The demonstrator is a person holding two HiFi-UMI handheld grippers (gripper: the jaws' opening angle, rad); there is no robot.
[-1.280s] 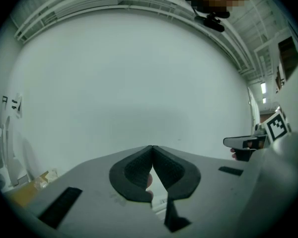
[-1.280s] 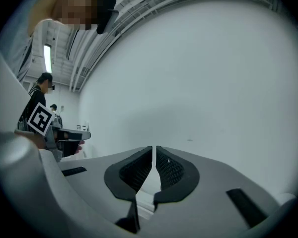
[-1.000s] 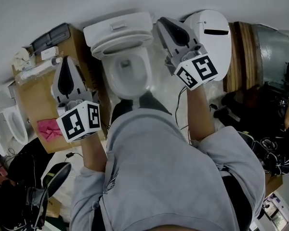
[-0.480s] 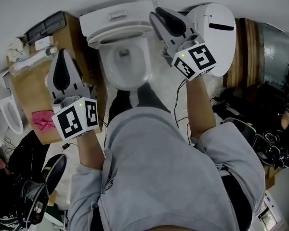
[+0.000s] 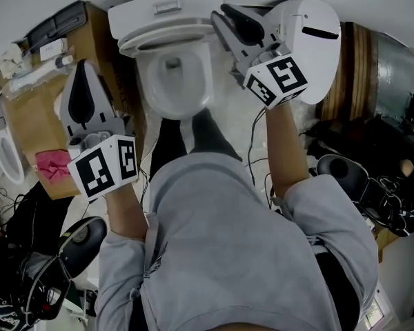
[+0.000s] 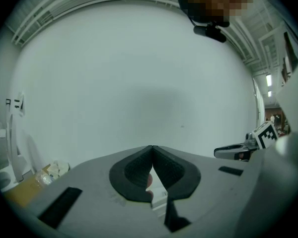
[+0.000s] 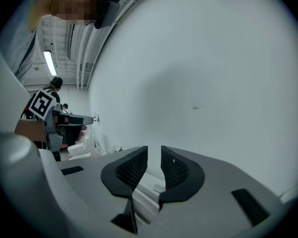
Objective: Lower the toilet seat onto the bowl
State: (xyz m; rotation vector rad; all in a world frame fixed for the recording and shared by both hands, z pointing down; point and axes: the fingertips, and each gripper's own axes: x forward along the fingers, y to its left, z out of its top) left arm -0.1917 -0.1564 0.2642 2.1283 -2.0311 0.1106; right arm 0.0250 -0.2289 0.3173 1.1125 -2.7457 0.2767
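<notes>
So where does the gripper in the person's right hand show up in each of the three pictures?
Head view: the right gripper is upper centre-right, beside the toilet, with its tips toward the wall.
Left gripper view: the right gripper is at the far right, seen side-on.
Right gripper view: the right gripper shows its own jaws at bottom centre, opening, with nothing between them.
Shared landmark: the plain white wall.

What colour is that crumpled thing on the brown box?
Pink. The crumpled thing shows best in the head view, at the left side.
</notes>
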